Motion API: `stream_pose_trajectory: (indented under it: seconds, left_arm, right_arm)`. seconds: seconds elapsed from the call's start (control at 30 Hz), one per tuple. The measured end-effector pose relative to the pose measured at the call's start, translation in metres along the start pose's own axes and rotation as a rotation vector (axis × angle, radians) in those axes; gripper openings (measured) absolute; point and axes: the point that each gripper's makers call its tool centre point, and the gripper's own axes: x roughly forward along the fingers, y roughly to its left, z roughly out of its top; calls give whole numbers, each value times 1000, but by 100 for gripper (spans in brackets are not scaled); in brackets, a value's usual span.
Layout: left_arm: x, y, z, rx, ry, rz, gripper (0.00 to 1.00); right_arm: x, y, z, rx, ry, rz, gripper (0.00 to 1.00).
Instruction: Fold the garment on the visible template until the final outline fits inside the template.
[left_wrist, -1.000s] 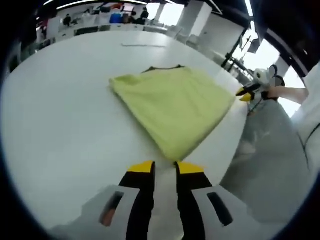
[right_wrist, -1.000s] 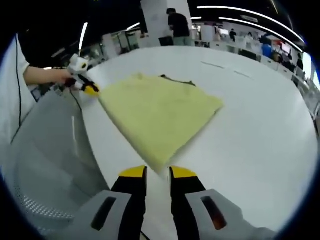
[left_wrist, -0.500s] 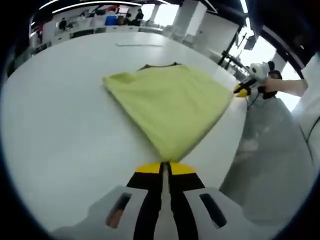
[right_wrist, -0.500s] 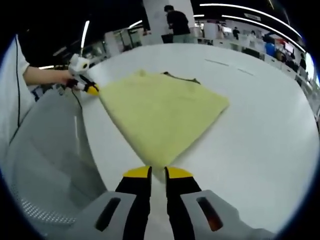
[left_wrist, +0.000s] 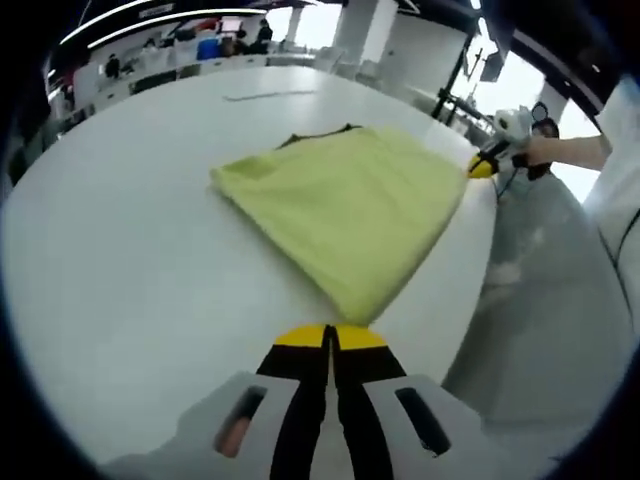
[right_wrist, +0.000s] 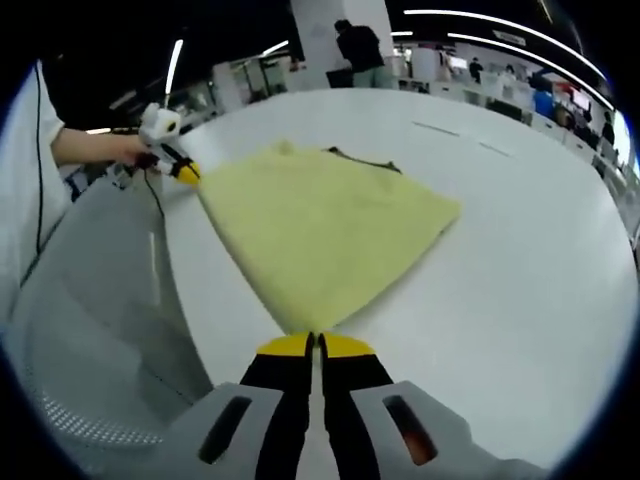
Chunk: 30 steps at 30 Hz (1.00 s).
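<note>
We had the yellow-green garment (left_wrist: 345, 210) lying flat on the white tabletop (left_wrist: 120, 260), directly ahead of both hand-held grippers. The left hand-held gripper (left_wrist: 331, 338) had its yellow-tipped jaws brought together at the garment's near corner, and the right hand-held gripper (right_wrist: 317, 346) had its jaws together at another corner, on the opposite side. Whether either pair actually pinched cloth we could not tell, since the tips hid the edge.

We judged this the start of a fold, with both corners being taken up. The next move would call for lifting both corners together and carrying them evenly across the cloth, keeping the edge straight.

In the left gripper view, the right hand-held gripper appeared far ahead to the right, at the garment's far corner. The right gripper view showed the left one far ahead to the left, with a white sleeve (right_wrist: 25, 170), and also a dark strip (right_wrist: 365, 160) at the cloth's far edge, possibly the template.
</note>
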Motion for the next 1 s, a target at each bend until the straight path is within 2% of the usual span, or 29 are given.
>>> stream_pose_trajectory:
  seconds: [0.1,0.17,0.23,0.33,0.47,0.57,0.73,1.0]
  left_arm:
    - [1,-10,0,-24,-16,-45,2]
    - [3,-14,-2,-34,-22,-54,14]
    - [7,-17,-4,-31,-21,-61,17]
    - [11,-15,-7,-32,-12,-54,12]
    - [14,-13,0,-65,-52,-50,1]
    - [14,-11,3,-61,-59,-40,0]
    - [10,-9,1,4,-26,-32,0]
    - [1,-10,13,153,4,-25,0]
  right_arm:
    - [1,1,-1,-6,10,3,4]
    - [1,1,-2,-6,13,3,4]
    - [1,1,-2,-7,15,4,3]
    - [2,1,-2,-9,17,5,3]
    - [0,1,0,-14,19,7,3]
    - [0,0,0,-17,20,8,3]
    - [-1,0,0,-19,21,6,3]
    - [-4,0,3,-28,20,15,3]
